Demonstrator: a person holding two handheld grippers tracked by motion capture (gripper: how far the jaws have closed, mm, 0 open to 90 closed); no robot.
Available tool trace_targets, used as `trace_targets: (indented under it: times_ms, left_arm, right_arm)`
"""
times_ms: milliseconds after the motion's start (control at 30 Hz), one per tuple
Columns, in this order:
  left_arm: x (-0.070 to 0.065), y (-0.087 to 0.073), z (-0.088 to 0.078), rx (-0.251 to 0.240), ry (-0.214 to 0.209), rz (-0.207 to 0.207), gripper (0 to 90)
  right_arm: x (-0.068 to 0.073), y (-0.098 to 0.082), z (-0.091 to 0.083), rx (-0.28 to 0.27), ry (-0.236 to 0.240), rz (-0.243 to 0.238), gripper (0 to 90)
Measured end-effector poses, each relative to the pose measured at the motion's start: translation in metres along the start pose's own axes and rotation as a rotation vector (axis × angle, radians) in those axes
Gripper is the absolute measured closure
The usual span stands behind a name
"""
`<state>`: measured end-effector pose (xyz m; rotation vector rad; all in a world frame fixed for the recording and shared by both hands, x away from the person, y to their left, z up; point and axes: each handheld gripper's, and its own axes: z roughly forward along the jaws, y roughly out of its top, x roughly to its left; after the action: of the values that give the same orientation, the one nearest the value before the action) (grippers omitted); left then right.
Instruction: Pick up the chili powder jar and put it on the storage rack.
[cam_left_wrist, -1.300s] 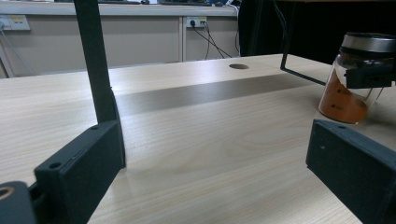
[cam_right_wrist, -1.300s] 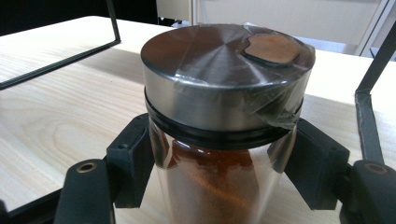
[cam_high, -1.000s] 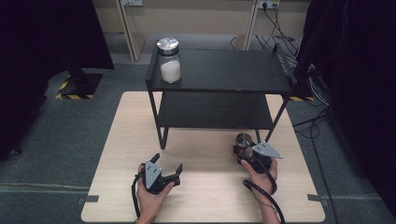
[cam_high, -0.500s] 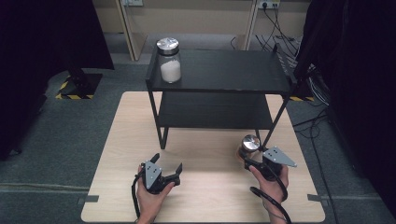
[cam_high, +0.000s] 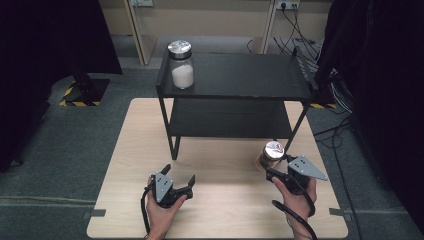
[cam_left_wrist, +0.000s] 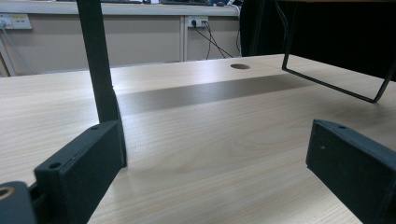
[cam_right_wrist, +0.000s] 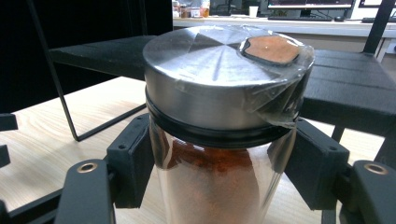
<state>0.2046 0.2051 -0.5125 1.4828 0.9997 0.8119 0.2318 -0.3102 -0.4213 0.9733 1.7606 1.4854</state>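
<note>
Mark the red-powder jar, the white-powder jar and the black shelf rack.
Red-powder jar (cam_right_wrist: 219, 186): right gripper view, on its glass body.
White-powder jar (cam_high: 182, 75): high view, on the white powder.
Black shelf rack (cam_high: 250, 75): high view, on its top shelf.

The table (cam_high: 125, 165) is pale wood with a fine grain and a smooth, faintly shiny finish. On it stands a shelf rack (cam_high: 240, 80) of matt black metal; its boards look slightly rough in the right gripper view. The jar (cam_right_wrist: 219, 140) is clear, glossy glass with rust-red powder inside, and its lid (cam_right_wrist: 210, 56) is brushed silver metal under a wrinkled film of clear plastic. At 11 o'clock on the rack, a second jar (cam_high: 181, 65) is glass too, with white grains and a shiny metal lid. The floor (cam_high: 60, 150) is grey carpet, dull and coarse.
</note>
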Motion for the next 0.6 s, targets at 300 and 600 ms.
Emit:
trace_targets:
  times_ms: [300, 600]
  left_arm:
    - [0.0, 0.0, 0.0, 0.0, 0.0, -0.001, 3.1]
    - [0.0, 0.0, 0.0, 0.0, 0.001, -0.002, 3.1]
  right_arm:
    - [0.002, 0.016, -0.01, -0.012, 0.0, -0.006, 31.7]
    - [0.007, 0.03, -0.017, -0.035, -0.003, -0.021, 31.6]
